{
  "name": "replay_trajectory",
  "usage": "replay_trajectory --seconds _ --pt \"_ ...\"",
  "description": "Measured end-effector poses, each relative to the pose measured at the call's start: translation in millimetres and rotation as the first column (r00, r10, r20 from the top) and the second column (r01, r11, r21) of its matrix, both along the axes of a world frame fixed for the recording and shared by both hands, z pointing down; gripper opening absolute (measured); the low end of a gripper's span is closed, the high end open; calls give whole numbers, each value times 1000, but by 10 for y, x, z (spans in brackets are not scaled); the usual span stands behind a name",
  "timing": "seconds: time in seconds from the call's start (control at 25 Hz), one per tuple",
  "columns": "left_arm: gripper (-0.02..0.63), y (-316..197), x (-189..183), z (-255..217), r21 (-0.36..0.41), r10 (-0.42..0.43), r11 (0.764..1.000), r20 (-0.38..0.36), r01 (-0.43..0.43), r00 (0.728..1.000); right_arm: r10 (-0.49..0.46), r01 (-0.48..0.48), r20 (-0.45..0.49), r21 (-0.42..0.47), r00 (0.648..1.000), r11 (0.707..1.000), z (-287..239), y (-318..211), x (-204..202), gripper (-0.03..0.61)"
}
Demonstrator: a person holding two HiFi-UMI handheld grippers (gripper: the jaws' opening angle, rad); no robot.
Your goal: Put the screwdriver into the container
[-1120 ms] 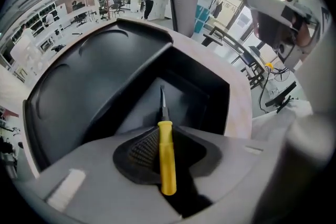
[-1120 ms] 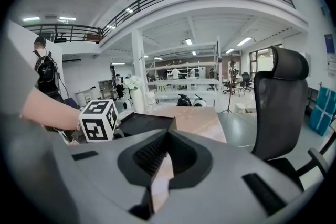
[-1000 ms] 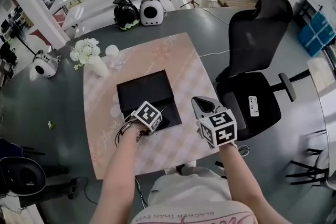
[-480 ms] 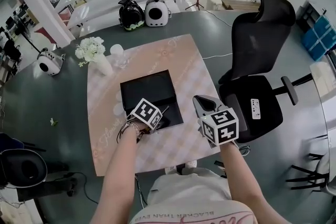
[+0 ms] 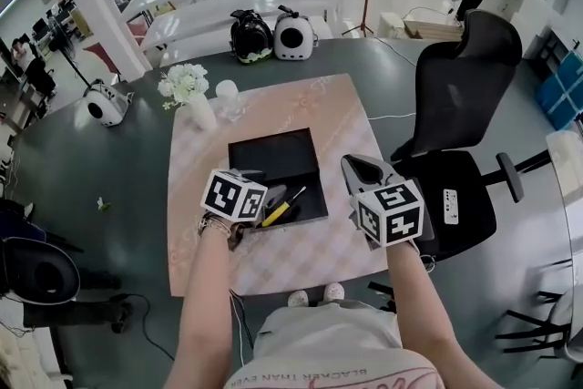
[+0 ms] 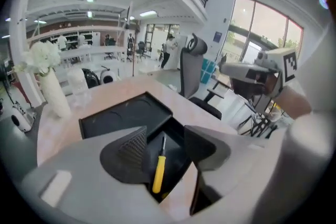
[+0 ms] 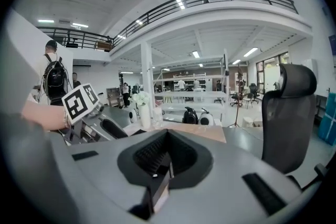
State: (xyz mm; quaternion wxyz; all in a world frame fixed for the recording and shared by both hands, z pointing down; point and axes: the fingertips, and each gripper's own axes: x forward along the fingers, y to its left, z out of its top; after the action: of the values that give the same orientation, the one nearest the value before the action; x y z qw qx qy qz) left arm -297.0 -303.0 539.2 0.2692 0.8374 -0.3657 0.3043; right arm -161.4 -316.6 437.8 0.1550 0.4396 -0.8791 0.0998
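Observation:
The yellow-handled screwdriver (image 5: 281, 212) lies loose in the near right corner of the black container (image 5: 273, 161). My left gripper (image 5: 251, 199) hovers at the container's near edge. In the left gripper view the screwdriver (image 6: 157, 173) shows on the container (image 6: 123, 115) floor below the gap between the fingers of my left gripper (image 6: 167, 145). Those jaws stand wide apart and are closing, with neither pad touching anything. My right gripper (image 5: 361, 169) hangs over the table's right side. In its own view the right gripper (image 7: 160, 157) is shut with nothing held.
The container sits on a pink checked cloth (image 5: 301, 109) on a dark round table. A vase of white flowers (image 5: 189, 91) and a glass (image 5: 228, 96) stand at the cloth's far left. A black office chair (image 5: 460, 100) is close on the right. Two pet carriers (image 5: 273, 34) sit behind.
The left gripper opened and let go of the screwdriver, which now lies in the container. It drew back a little to the left. The right gripper stayed in place.

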Motion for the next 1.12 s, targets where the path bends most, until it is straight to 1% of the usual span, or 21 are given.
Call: replay_trajectory --seconds 0.04,0.08,0.12,0.16,0.24,0.32,0.4,0.52,0.64,0.72,0.76,0.8,0.88,0.96,1.04,1.12 --pt "224 -38 -43 -179 52 -39 998 -39 41 998 -6 6 0 24 1000 1000 -106 -5 -16 5" --pt "213 -71 -91 -367 106 -75 991 -82 84 994 -13 13 0 51 1000 999 -217 -8 -34 5" --pt "197 -99 -143 -564 161 -106 979 -126 126 986 -20 20 1 79 1000 997 -332 -10 -54 5" --pt "174 -119 -199 -764 217 -132 962 -167 167 977 -28 28 1 108 1000 994 -453 -11 -77 5" --pt "128 -132 -322 -1147 323 -170 916 -221 237 960 -45 44 0 164 999 985 -700 -3 -122 5" --pt "70 -110 -446 -1495 427 -198 858 -241 287 950 -60 58 3 214 998 975 -936 19 -165 5" --pt "11 -68 -554 -1808 521 -221 791 -248 322 943 -73 68 8 259 997 963 -1149 44 -205 5" --pt "9 29 -691 -2249 633 -260 683 -254 363 932 -98 84 31 311 995 947 -1441 94 -261 5" --pt "9 190 -818 -2682 737 -307 553 -253 388 918 -131 102 59 359 990 928 -1706 182 -312 5" --pt "9 315 -891 -2944 791 -329 467 -260 396 908 -141 105 61 401 988 910 -1877 244 -330 5" --pt "9 375 -924 -3058 810 -338 431 -264 398 903 -143 103 63 424 988 900 -1966 275 -332 5" --pt "9 433 -954 -3158 824 -346 400 -268 400 899 -143 99 66 447 987 889 -2057 306 -328 5" --pt "9 539 -1003 -3325 846 -364 351 -271 401 891 -139 87 71 491 988 867 -2232 367 -306 5" --pt "9 630 -1039 -3465 864 -376 311 -270 395 886 -138 79 72 526 988 847 -2378 425 -296 5" --pt "9 689 -1065 -3580 878 -383 282 -267 387 884 -141 79 72 549 987 832 -2483 466 -306 5" --pt "9 712 -1075 -3667 885 -386 263 -268 384 883 -144 79 72 561 987 824 -2544 480 -316 5"
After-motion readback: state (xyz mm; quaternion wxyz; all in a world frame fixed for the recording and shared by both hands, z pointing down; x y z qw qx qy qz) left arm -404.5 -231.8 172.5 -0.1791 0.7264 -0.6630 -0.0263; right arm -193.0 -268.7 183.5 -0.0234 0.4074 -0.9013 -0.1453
